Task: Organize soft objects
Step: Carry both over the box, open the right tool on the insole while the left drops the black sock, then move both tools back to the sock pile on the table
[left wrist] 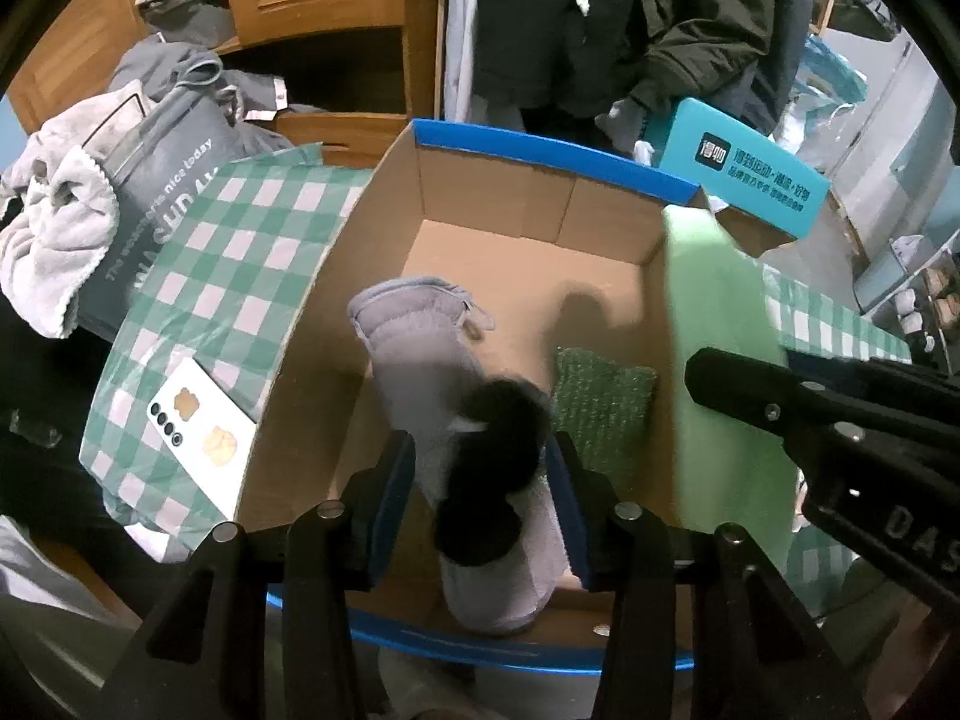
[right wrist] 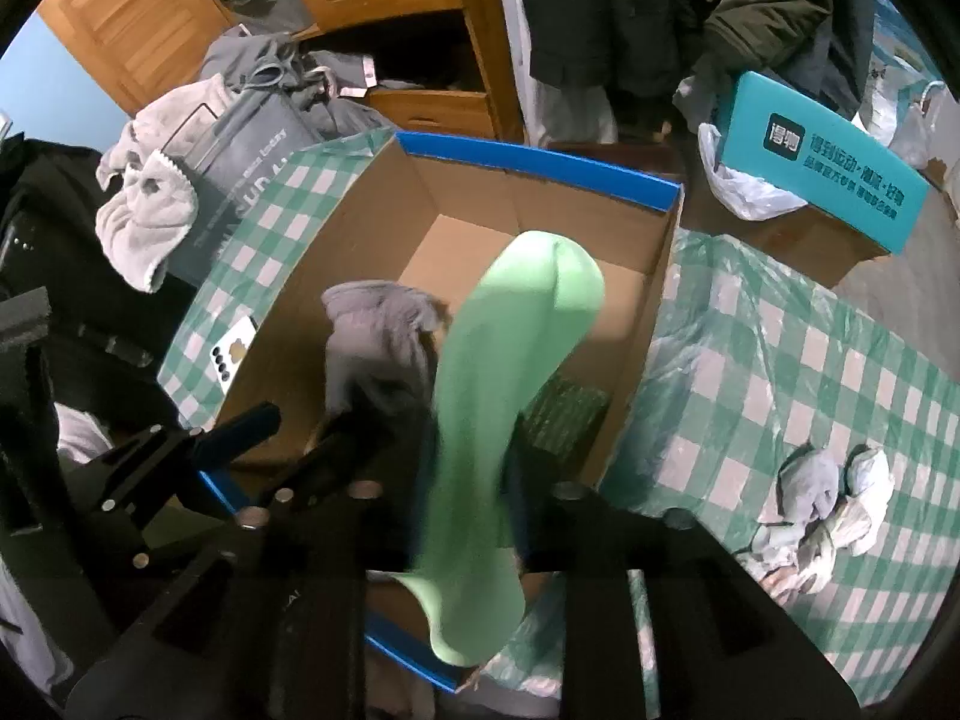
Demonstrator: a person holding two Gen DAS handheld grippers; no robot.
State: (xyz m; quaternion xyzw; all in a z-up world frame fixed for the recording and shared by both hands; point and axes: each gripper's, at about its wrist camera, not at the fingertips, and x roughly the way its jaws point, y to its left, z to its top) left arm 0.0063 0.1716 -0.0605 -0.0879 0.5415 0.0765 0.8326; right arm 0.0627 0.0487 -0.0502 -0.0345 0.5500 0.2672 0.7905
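An open cardboard box with a blue rim stands on the checked cloth. A grey plush piece with black pompoms lies in it, its near end blurred between the fingers of my left gripper. The pads stand apart and do not press on it. A dark green textured pad lies on the box floor. A light green cloth hangs, blurred, over the box between the parted fingers of my right gripper. It looks loose. The left gripper shows beside it.
A white phone lies left of the box on the checked tablecloth. Grey towels and clothes are piled far left. A teal carton stands behind right. Crumpled pale cloths lie on the table at right. Dark jackets hang behind.
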